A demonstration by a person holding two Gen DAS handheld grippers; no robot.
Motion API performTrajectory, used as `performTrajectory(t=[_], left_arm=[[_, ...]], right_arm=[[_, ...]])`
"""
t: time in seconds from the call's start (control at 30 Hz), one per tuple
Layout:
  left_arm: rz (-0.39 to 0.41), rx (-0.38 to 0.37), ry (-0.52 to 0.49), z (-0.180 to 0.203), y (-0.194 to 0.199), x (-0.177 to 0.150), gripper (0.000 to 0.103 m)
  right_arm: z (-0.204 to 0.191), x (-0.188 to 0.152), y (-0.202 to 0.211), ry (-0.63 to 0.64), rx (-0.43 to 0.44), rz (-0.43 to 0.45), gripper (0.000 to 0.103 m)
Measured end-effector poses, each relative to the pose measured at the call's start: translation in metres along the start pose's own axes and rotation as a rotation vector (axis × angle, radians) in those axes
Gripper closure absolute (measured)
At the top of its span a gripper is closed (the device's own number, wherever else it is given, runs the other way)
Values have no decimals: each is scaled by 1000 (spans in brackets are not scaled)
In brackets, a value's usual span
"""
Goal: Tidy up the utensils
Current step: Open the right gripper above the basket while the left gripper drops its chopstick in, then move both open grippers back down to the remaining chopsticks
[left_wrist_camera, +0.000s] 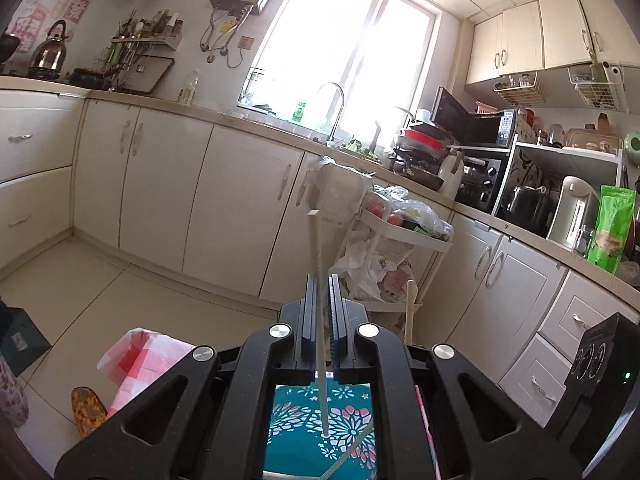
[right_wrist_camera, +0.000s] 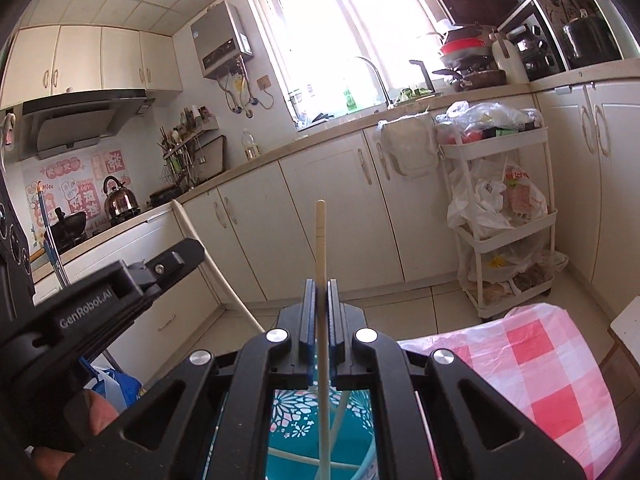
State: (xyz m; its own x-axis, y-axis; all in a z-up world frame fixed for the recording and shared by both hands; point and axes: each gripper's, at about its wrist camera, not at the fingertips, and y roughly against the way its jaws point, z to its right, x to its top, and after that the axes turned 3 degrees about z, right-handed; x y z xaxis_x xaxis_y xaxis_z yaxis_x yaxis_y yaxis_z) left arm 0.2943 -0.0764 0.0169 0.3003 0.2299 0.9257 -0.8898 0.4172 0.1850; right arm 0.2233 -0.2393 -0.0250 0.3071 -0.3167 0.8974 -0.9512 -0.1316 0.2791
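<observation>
Daylight floods in through the window [left_wrist_camera: 352, 52] in both views, blown out to pure white — whatever lies beyond the glass cannot be made out. Glare washes the sink counter [left_wrist_camera: 280, 124] nearby. Fisheye bending curves the cabinets [right_wrist_camera: 320, 208] and ceiling, dark vignette fills the corners, and near gripper bodies sit in shadow.

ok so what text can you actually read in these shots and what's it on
"GenRobot.AI": on the black body of the left gripper, right wrist view.
Pink wall stickers by the kettle: Chinese characters, too blurred.
Green packet, microwave panel: print too small.
</observation>
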Motion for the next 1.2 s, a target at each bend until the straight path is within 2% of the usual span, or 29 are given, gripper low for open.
performTrajectory(t=[0.2, 0.47, 0.57, 0.63, 0.73, 0.87, 0.93, 1.03, 1.1, 1.17, 1.2], left_arm=[[-94, -11, -56, 3, -3, -14, 98], [-128, -17, 9, -11, 6, -11, 97], [-132, -15, 38, -20, 13, -9, 93], [-136, -12, 51, -26, 19, -9, 90], [-139, 0, 56, -34, 34, -9, 84], [-148, 27, 41, -44, 68, -16, 67], [-193, 44, 30, -48, 87, -30, 61], [-306, 74, -3, -51, 101, -61, 56], [-406, 86, -15, -52, 104, -91, 56], [-491, 97, -24, -52, 103, -117, 56], [-535, 101, -27, -50, 103, -131, 56]], right_arm=[[2, 0, 7, -1, 13, 7, 97], [-4, 18, 12, -24, 26, 61, 97], [-5, 10, 7, -6, 31, 22, 97], [-4, 0, 2, 1, 35, -34, 96], [-1, -7, 3, -14, 40, -78, 70], [7, 3, 35, -34, 20, -38, 63], [14, 5, 63, -57, -9, -20, 62], [21, -15, 93, -53, -42, -125, 62], [18, -50, 101, 2, -32, -291, 65], [16, -85, 102, 49, -8, -440, 79], [16, -102, 102, 57, 2, -507, 81]])
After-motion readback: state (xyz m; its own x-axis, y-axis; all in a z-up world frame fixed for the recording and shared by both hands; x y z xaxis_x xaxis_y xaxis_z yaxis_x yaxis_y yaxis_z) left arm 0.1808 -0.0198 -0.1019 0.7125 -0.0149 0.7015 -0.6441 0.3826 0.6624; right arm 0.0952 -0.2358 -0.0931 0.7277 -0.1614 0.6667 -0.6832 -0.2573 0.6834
